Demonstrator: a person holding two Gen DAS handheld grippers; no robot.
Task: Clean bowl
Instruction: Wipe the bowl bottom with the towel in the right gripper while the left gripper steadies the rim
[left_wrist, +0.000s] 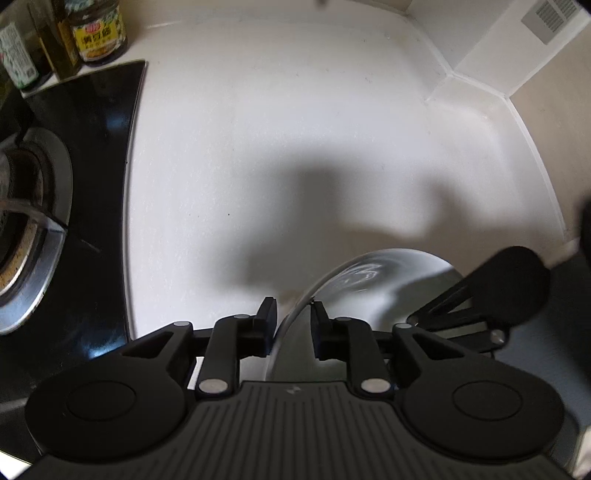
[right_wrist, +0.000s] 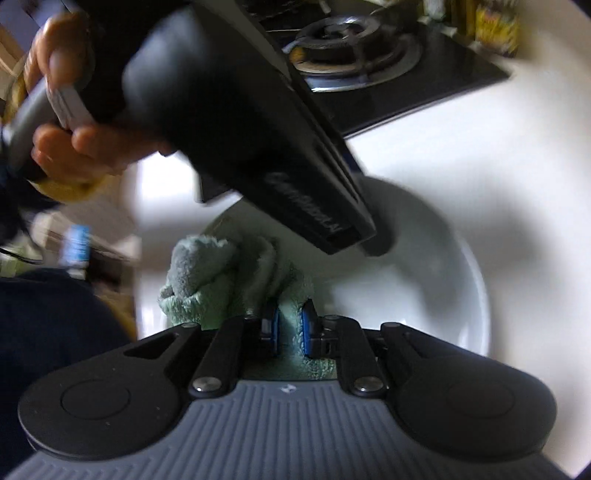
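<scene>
Bowl (right_wrist: 436, 280): white, on the white counter (left_wrist: 258, 147), near its front edge, well apart from the stove (left_wrist: 55, 221) at the counter's left end.

Left gripper (left_wrist: 293, 310): 2 fingers straddled the bowl's rim, 1 inside, 1 outside. A gap showed beside each pad, so the jaws stood loosely spread about the rim, not clamped. No earlier view is available to compare.

Right gripper (right_wrist: 289, 321): jaws pressed nearly together, pinching a pale green cloth (right_wrist: 229, 273). The cloth bunched ahead of the fingers at the bowl's near edge, apparently over its inner wall; contact with the floor of the bowl could not be told.

Step in hand, judged: wiping the inside while the other gripper steadied the bowl. To do it well, the left jaws should close firmly on the rim before pressure comes on, or the bowl may slide or tip; the cloth should sweep round the wall, kept clear of the left fingers.

Views compared: the right wrist view alone showed the cloth, the bowl's full interior and a hand (right_wrist: 74, 147) on the left gripper's handle. The left wrist view alone showed the rim between the fingers, plus 3 bottles (left_wrist: 74, 37) at the counter's back-left corner.
</scene>
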